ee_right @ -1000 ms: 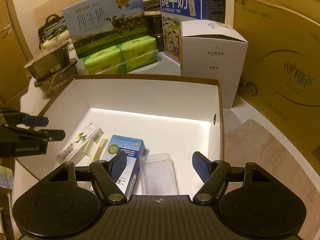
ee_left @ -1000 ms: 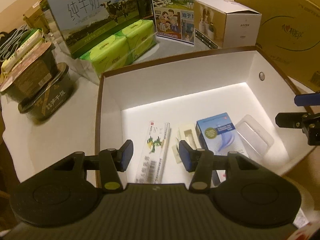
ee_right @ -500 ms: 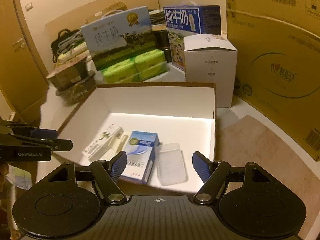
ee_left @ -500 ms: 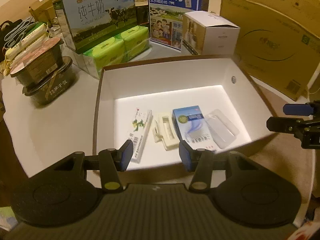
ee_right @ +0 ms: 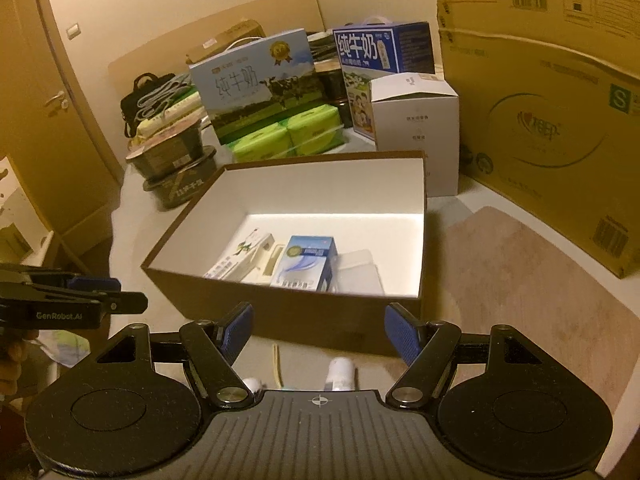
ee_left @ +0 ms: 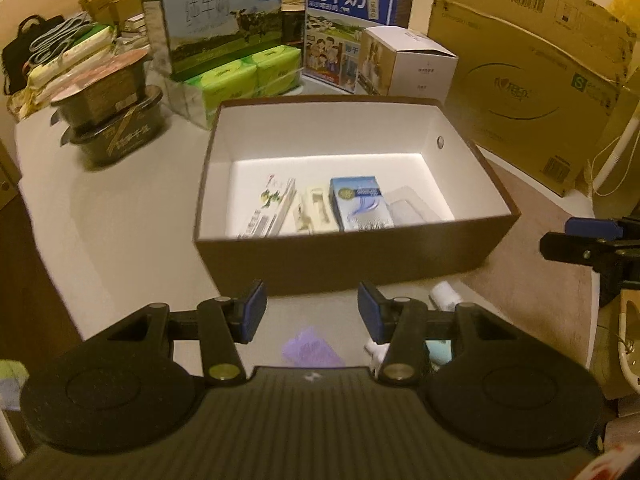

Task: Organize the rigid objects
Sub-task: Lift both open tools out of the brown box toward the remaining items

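Left gripper (ee_left: 312, 312): at the bottom middle of the left view. Its two blue pads stand apart with nothing between them, so it is open and holds nothing.
Right gripper (ee_right: 319, 332): at the bottom middle of the right view. Its jaws are wider apart, and it holds nothing too.
Under the left gripper: a purple thing (ee_left: 310, 347) lies on the white table (ee_left: 120, 220), too blurry to tell what it is.
Under the right gripper: a small white bottle (ee_right: 341, 374) and a thin yellow stick (ee_right: 277, 366) lie on the table, just below the box.
Brown box (ee_left: 360, 256): in the middle of both views, open on top, white inside.
Inside the box: four things lie side by side near the front wall. From left to right, a long white packet (ee_left: 266, 206), a cream tray (ee_left: 314, 210), a blue box (ee_left: 360, 202) and a clear plastic case (ee_left: 408, 206).
Behind the box: two milk cartons (ee_left: 216, 16), green tissue packs (ee_left: 248, 76) and a white box (ee_left: 408, 62), in the upper middle.
Upper left: two dark bowls (ee_left: 116, 120), one stacked on the other.
Right side: a big cardboard box (ee_left: 528, 72) stands up.
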Demonstrator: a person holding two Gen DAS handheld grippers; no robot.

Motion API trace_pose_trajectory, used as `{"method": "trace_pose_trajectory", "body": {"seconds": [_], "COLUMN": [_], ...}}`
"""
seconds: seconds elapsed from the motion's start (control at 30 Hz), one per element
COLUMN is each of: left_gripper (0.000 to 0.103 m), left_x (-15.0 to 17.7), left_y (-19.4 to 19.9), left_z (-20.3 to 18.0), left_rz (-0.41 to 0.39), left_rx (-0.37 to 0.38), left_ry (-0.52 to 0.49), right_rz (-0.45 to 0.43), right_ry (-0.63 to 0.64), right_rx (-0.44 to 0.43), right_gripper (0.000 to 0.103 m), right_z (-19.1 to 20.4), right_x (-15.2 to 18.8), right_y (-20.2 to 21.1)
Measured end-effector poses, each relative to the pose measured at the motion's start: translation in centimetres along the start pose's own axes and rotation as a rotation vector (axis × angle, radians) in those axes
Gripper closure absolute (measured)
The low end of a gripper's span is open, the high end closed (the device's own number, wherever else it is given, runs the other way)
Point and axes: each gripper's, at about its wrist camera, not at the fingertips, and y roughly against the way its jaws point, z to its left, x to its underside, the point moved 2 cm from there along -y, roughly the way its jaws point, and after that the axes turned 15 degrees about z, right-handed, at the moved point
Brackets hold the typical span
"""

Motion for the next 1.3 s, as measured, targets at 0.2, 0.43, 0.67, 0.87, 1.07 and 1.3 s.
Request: {"method": "trace_pose_trajectory", "body": {"seconds": [0.2, 0.43, 0.67, 0.87, 1.07, 1.3], "left_gripper": [0.055, 0.055, 0.055, 0.055, 0.055, 0.056], "left_x": [2.4, 4.5, 6.9, 8.6, 10.2, 11.3], "left_y": [1.5, 2.9, 3.2, 3.0, 2.2, 0.6], "left_z": [0.2, -0.5, -1.7, -2.4, -3.1, -3.9], "left_rz": [-0.021, -0.044, -0.040, -0.027, -0.003, 0.023], "left_rx": [-0.018, -0.020, -0.011, -0.021, -0.014, 0.004], "left_ry": [0.035, 0.061, 0.063, 0.062, 0.056, 0.043], "right_rz": [-0.004, 0.006, 0.018, 0.033, 0.052, 0.081], "right_ry": [-0.003, -0.008, -0.016, -0.019, -0.023, -0.024], "right_rx": [-0.010, -0.021, -0.021, -0.018, -0.023, -0.026], "right_gripper": [0.031, 0.031, 0.031, 0.031, 0.031, 0.031], "right_z": [0.6, 1.0, 1.0, 1.0, 1.0, 0.9], "right_x": [1.9, 4.1, 6.0, 7.6, 9.1, 10.3], "right_y": [1.2, 2.0, 2.5, 2.6, 2.2, 1.1]}}
